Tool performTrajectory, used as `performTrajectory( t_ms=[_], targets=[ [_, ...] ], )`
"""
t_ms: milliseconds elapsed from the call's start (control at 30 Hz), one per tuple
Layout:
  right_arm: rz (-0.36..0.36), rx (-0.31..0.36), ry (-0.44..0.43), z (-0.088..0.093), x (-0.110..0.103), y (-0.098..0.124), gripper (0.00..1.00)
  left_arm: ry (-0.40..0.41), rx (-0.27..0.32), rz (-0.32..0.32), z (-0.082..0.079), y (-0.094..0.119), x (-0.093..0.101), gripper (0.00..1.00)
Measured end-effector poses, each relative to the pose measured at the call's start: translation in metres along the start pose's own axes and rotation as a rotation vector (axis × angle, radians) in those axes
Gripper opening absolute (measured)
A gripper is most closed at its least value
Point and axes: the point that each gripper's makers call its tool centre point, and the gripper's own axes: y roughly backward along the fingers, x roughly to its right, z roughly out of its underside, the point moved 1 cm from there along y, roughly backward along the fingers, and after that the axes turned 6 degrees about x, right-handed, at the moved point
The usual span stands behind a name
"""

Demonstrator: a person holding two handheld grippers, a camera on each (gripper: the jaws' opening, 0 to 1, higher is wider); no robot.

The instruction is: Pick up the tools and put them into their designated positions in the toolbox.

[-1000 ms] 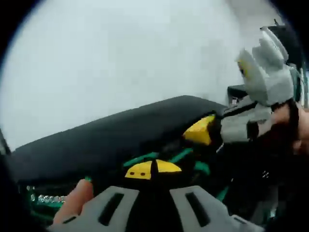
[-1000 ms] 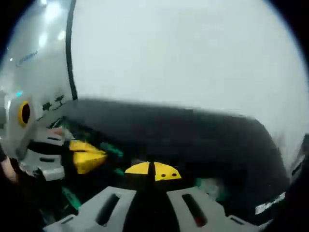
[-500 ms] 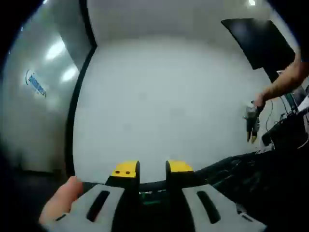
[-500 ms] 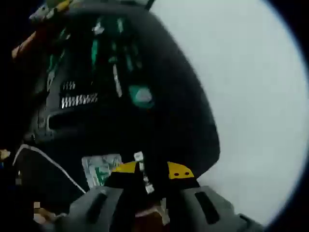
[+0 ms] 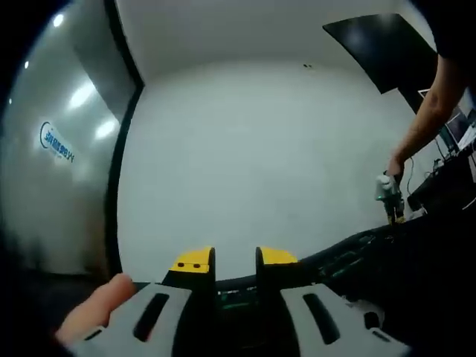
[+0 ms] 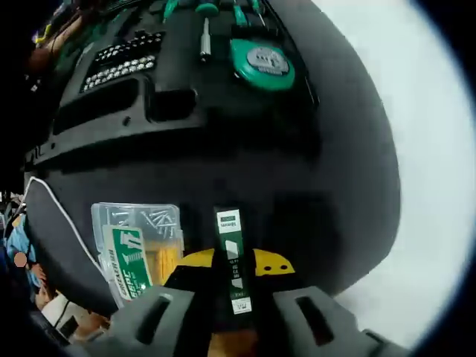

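**Right tool pinches a narrow packet over the toolbox**

In the right gripper view the right tool [image 6: 227, 269] has its yellow-tipped jaws pressed onto a slim dark packet [image 6: 231, 260] with green and white labels. The packet's long axis runs along the jaws, its far end pointing toward the toolbox [image 6: 223, 149]; its near end is hidden between the jaws, and the label print is too small to read. Just beside it, on the dark lower part of the toolbox, lies a clear plastic box [image 6: 137, 242] with a green label and small fasteners inside. Farther up, the black tray holds a round green tape measure [image 6: 262, 62], rows of silver bits [image 6: 123, 61] and green-handled drivers cut off at the view's edge.

In the left gripper view the left tool [image 5: 229, 258] has its jaws parted, with nothing between them, pointing at a white wall [image 5: 253, 156]. A fingertip [image 5: 100, 301] rests by its base. The toolbox edge shows low, indistinct. Another person's arm [image 5: 428, 111] holds a gripper [image 5: 390, 197] at the right.
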Motion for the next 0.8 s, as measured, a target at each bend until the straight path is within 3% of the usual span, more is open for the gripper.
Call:
performTrajectory(
  t_ms=[33, 133, 233, 333, 367, 400, 433, 467, 500, 533, 567, 600, 700, 767, 800],
  targets=[
    [0.004, 0.007, 0.007, -0.003, 0.0, 0.006, 0.13, 0.0, -0.006, -0.004, 0.001, 0.0, 0.0, 0.19],
    [0.054, 0.122, -0.052, -0.031, 0.004, 0.031, 0.13, 0.003, -0.014, -0.002, 0.003, -0.001, -0.001, 0.19],
    [0.045, 0.244, 0.004, -0.079, -0.014, 0.053, 0.13, 0.029, -0.028, -0.013, 0.007, -0.001, -0.005, 0.19],
    [0.024, 0.342, 0.064, -0.141, -0.045, 0.072, 0.13, 0.039, -0.025, -0.025, 0.007, -0.002, -0.009, 0.17],
    [0.027, 0.332, 0.102, -0.152, -0.052, 0.078, 0.11, 0.043, -0.029, -0.026, 0.007, -0.002, -0.009, 0.17],
    [-0.019, 0.342, 0.12, -0.173, -0.061, 0.085, 0.0, 0.046, -0.031, -0.028, 0.008, -0.002, -0.009, 0.17],
    [-0.032, 0.408, 0.184, -0.199, -0.067, 0.092, 0.0, 0.047, -0.031, -0.028, 0.008, -0.002, -0.009, 0.17],
    [-0.05, 0.447, 0.128, -0.226, -0.083, 0.095, 0.0, 0.048, -0.031, -0.028, 0.007, -0.002, -0.008, 0.17],
    [-0.07, 0.445, 0.135, -0.239, -0.094, 0.094, 0.0, 0.047, -0.032, -0.029, 0.007, -0.002, -0.008, 0.16],
    [-0.082, 0.402, 0.165, -0.245, -0.104, 0.091, 0.0, 0.042, -0.036, -0.028, 0.009, -0.003, -0.008, 0.16],
    [-0.05, 0.31, 0.295, -0.244, -0.104, 0.086, 0.0, 0.041, -0.04, -0.026, 0.01, -0.003, -0.008, 0.16],
    [-0.035, 0.305, 0.321, -0.248, -0.102, 0.088, 0.0, 0.04, -0.043, -0.025, 0.01, -0.003, -0.007, 0.16],
    [0.02, 0.302, 0.14, -0.246, -0.085, 0.093, 0.0, 0.043, -0.056, -0.017, 0.013, -0.004, -0.006, 0.16],
    [-0.014, 0.356, -0.021, -0.245, -0.092, 0.093, 0.01, 0.05, -0.065, -0.014, 0.014, -0.005, -0.006, 0.15],
    [-0.018, 0.361, -0.041, -0.245, -0.095, 0.09, 0.04, 0.052, -0.066, -0.013, 0.015, -0.005, -0.006, 0.15]
  ],
)
